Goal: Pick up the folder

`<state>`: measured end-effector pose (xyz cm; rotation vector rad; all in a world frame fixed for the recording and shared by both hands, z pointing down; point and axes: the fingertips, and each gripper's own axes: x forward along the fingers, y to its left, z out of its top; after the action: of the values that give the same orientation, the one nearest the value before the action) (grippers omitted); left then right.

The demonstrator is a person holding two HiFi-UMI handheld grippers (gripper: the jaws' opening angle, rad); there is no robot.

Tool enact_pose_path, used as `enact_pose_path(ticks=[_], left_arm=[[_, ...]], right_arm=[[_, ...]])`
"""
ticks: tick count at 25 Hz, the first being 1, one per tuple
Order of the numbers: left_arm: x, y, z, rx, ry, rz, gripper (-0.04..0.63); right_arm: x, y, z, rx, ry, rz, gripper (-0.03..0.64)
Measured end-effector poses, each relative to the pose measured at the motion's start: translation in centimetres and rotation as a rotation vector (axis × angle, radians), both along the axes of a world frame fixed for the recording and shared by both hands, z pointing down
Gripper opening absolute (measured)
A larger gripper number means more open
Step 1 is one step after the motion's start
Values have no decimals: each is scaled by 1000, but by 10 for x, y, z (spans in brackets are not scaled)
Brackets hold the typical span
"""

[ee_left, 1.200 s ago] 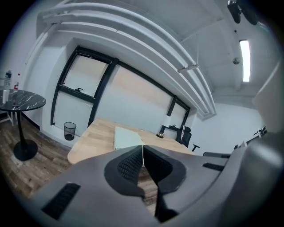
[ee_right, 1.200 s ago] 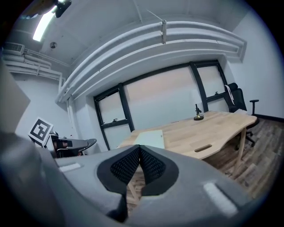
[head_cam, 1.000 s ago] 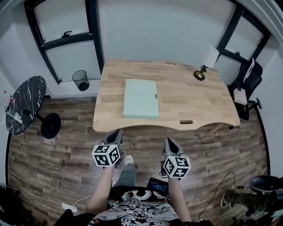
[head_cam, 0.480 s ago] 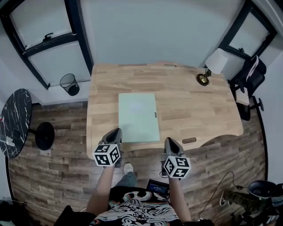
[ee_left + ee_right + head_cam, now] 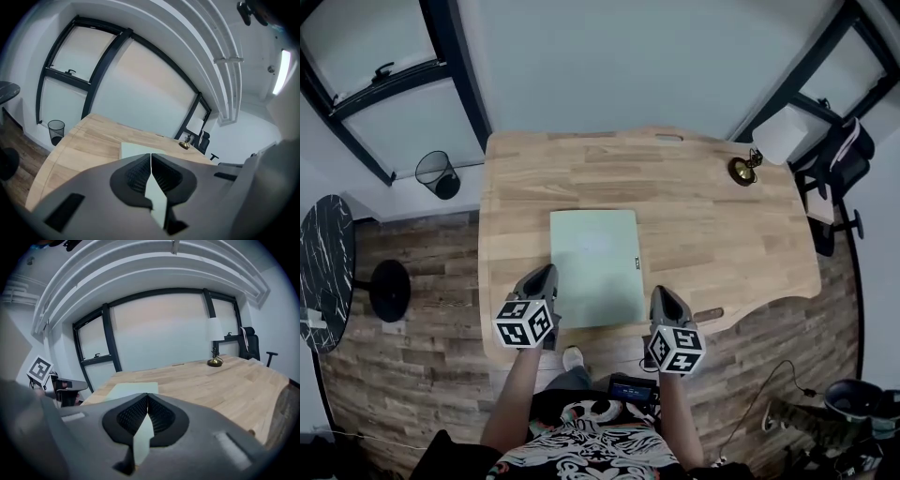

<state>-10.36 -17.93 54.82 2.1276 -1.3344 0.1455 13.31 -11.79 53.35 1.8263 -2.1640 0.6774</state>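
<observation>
A pale green folder lies flat on the wooden desk, its near end close to the desk's front edge. My left gripper hovers at the front edge by the folder's near-left corner, jaws shut with nothing in them. My right gripper sits just right of the folder's near-right corner, also shut and empty. In the left gripper view the folder shows just beyond the closed tips of the left gripper. The right gripper view shows the folder ahead and slightly left of the right gripper.
A brass lamp with a white shade stands at the desk's far right corner. A wire waste bin is on the floor to the left, a black office chair at the right, and a round dark table far left.
Both grippers have come forward from over the floor to the desk's front edge, either side of the folder's near end. The jaws stayed shut.
</observation>
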Motion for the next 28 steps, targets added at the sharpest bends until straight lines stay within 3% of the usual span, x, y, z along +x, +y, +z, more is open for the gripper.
enact_pose_path(ticks=[18, 28], left_arm=[[-6, -23, 20, -34, -42, -51, 12], [-7, -27, 38, -76, -76, -51, 12]], right_arm=[[4, -30, 20, -32, -22, -54, 9], [1, -35, 46, -110, -58, -98, 28]])
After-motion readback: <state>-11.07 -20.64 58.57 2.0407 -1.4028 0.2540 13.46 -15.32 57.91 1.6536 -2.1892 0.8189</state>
